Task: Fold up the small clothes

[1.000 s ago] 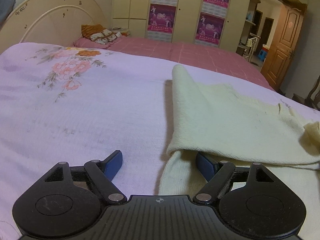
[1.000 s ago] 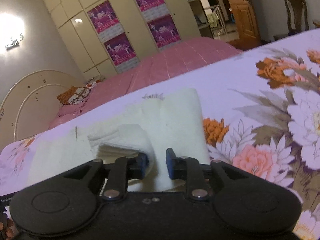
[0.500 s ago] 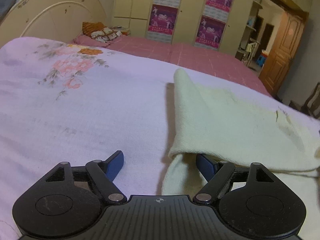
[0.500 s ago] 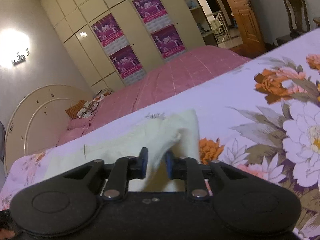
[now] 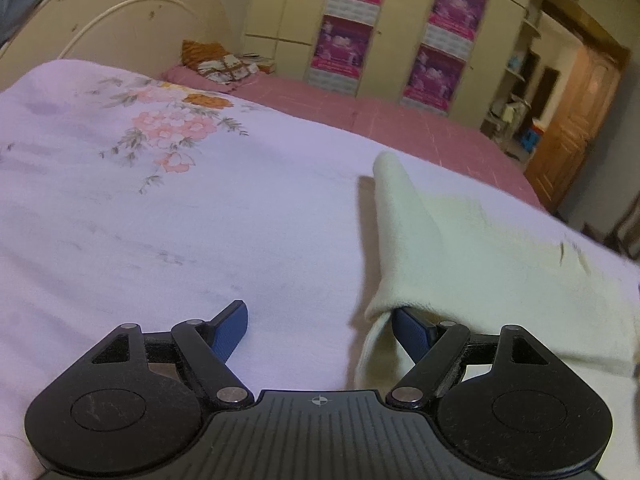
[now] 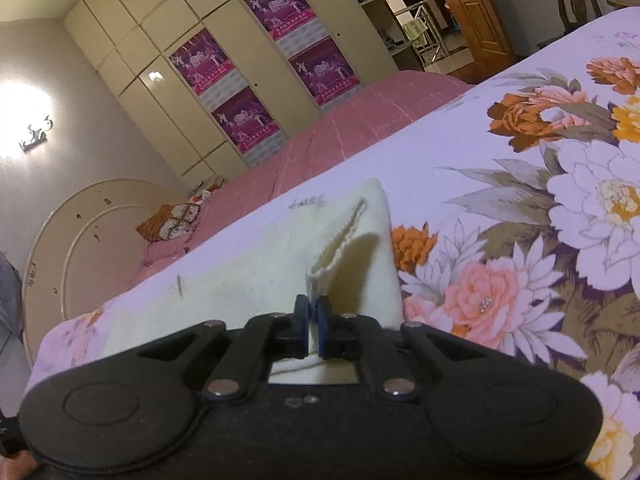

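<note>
A cream knit garment lies on the floral lilac bedspread, its near part folded over. My left gripper is open at the garment's left edge, with its right finger under the folded flap and its left finger on bare bedspread. In the right wrist view my right gripper is shut on a hemmed edge of the cream garment and holds that edge raised above the rest of the cloth.
A pink quilt covers the far half of the bed, with a patterned pillow by the cream headboard. A wardrobe with purple posters lines the far wall. A wooden door stands at the right.
My right gripper has shut from slightly apart onto the garment's hem and lifted it. My left gripper has stayed open and moved little, with its right finger still under the flap.
</note>
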Action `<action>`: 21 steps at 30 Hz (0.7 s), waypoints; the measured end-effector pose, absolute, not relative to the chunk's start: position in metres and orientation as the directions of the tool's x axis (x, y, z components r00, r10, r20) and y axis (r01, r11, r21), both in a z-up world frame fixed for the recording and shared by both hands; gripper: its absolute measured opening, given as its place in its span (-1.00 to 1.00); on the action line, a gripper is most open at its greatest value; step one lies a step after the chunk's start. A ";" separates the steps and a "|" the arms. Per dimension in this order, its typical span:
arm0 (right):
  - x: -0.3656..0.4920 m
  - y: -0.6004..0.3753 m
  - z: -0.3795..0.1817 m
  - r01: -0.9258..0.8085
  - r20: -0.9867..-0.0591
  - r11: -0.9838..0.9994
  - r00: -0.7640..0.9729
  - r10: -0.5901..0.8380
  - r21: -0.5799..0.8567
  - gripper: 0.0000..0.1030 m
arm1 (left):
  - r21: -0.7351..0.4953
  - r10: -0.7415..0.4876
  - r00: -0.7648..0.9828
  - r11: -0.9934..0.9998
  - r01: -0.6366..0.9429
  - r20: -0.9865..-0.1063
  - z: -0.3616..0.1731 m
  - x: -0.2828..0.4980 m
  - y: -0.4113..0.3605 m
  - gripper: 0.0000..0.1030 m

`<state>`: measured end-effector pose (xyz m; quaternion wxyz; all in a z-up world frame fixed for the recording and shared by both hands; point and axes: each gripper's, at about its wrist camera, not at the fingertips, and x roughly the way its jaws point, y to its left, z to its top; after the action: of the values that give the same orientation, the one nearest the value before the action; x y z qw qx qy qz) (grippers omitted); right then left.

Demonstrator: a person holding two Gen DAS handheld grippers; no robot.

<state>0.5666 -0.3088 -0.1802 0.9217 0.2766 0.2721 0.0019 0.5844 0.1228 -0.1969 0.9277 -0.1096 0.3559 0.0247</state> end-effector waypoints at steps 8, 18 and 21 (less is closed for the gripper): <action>0.559 -0.328 -0.169 0.167 -0.470 0.850 0.876 0.105 0.500 -0.56 | -0.152 -0.097 0.814 0.988 0.010 -0.572 -0.170 0.574 0.114 0.55; 0.580 -0.319 -0.179 0.166 -0.547 0.872 0.827 0.132 0.461 -0.86 | -0.315 -0.224 0.749 0.949 0.022 -0.624 -0.197 0.616 0.109 -0.71; 0.576 -0.315 -0.177 0.158 -0.528 0.873 0.839 0.127 0.462 -0.88 | -0.379 -0.254 0.784 0.925 0.025 -0.567 -0.198 0.608 0.118 -0.75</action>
<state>0.5761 -0.3154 -0.1774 0.9253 0.2520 0.2832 -0.0082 0.6079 0.1178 -0.1980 0.9273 -0.1786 0.3202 -0.0752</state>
